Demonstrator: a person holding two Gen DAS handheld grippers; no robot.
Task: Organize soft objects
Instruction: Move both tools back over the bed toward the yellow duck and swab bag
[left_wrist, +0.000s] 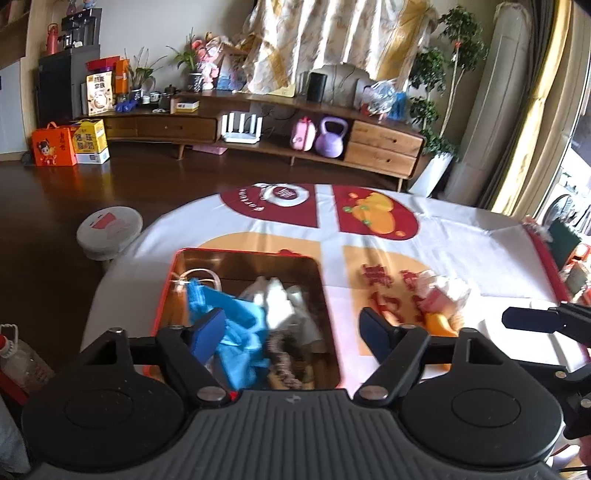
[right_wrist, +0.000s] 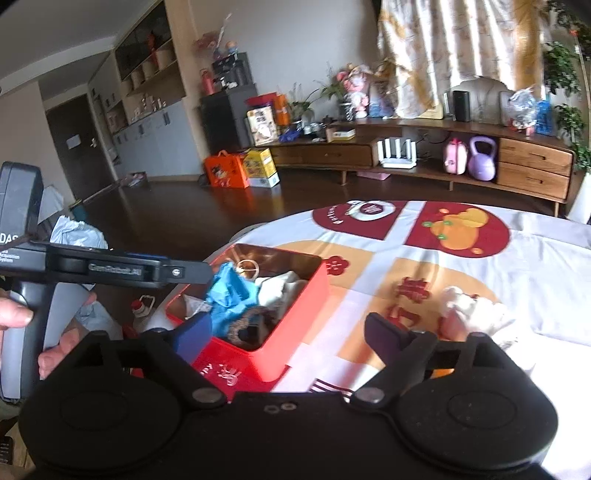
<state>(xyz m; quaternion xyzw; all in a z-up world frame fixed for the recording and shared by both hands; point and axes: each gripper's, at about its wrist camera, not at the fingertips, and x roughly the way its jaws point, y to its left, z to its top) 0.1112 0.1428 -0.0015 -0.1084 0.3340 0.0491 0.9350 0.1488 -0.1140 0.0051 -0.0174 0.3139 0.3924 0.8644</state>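
My left camera looks from close above, down into the red tin (left_wrist: 255, 254) on the table (left_wrist: 461, 236). My right camera looks from further right, toward the same tin (right_wrist: 295, 332). Both views share the tablecloth and the wooden cabinet (left_wrist: 384, 147) behind

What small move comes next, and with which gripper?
Probably ease the right gripper forward and right toward the white and pink soft pile on the tablecloth. Its jaws are open and empty, the pile lies outside the red tin, and the blue glove and other soft items are already inside.
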